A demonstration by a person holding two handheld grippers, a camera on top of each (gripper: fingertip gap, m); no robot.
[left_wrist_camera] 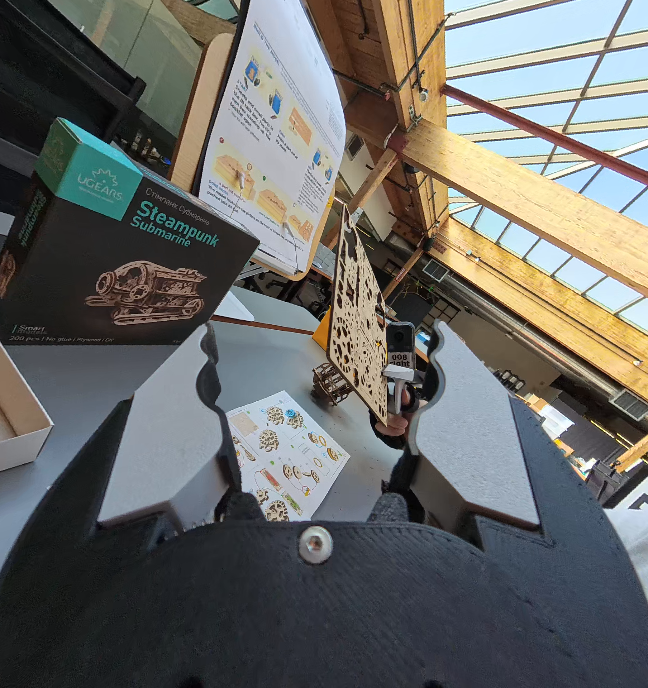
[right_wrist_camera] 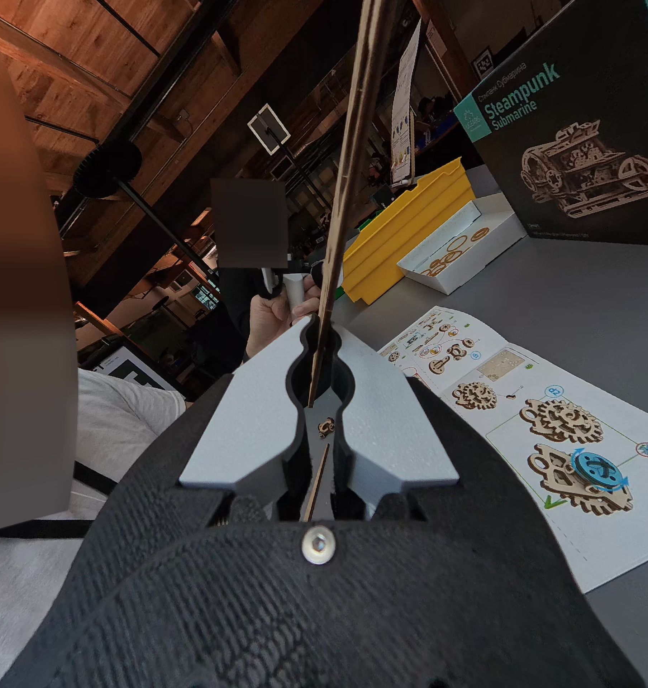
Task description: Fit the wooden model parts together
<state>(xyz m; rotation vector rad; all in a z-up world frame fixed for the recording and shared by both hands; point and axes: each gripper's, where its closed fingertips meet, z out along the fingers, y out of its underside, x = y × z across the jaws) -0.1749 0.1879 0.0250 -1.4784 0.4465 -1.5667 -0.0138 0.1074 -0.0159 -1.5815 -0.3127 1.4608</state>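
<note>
My right gripper [right_wrist_camera: 320,331] is shut on the lower edge of a laser-cut plywood parts sheet [right_wrist_camera: 339,208] and holds it upright, edge-on to its camera. In the left wrist view the sheet [left_wrist_camera: 356,316] stands above the table, with the right gripper's camera and handle [left_wrist_camera: 400,368] behind it. My left gripper [left_wrist_camera: 322,361] is open and empty, a short way from the sheet. A small built wooden assembly [left_wrist_camera: 330,383] sits on the grey table [left_wrist_camera: 278,357] under the sheet. A small loose wooden part [right_wrist_camera: 326,426] and a thin wooden stick [right_wrist_camera: 317,480] lie below the right jaws.
An open assembly booklet [left_wrist_camera: 289,446] [right_wrist_camera: 520,428] lies on the table. The dark kit box [left_wrist_camera: 110,260] [right_wrist_camera: 594,130] stands behind it. A white tray [right_wrist_camera: 460,260] with wooden rings and a yellow bin [right_wrist_camera: 408,231] sit beside it. An instruction sheet on a stand [left_wrist_camera: 274,130] rises behind. One gripper's finger ends stand about 20 centimeters off the other's.
</note>
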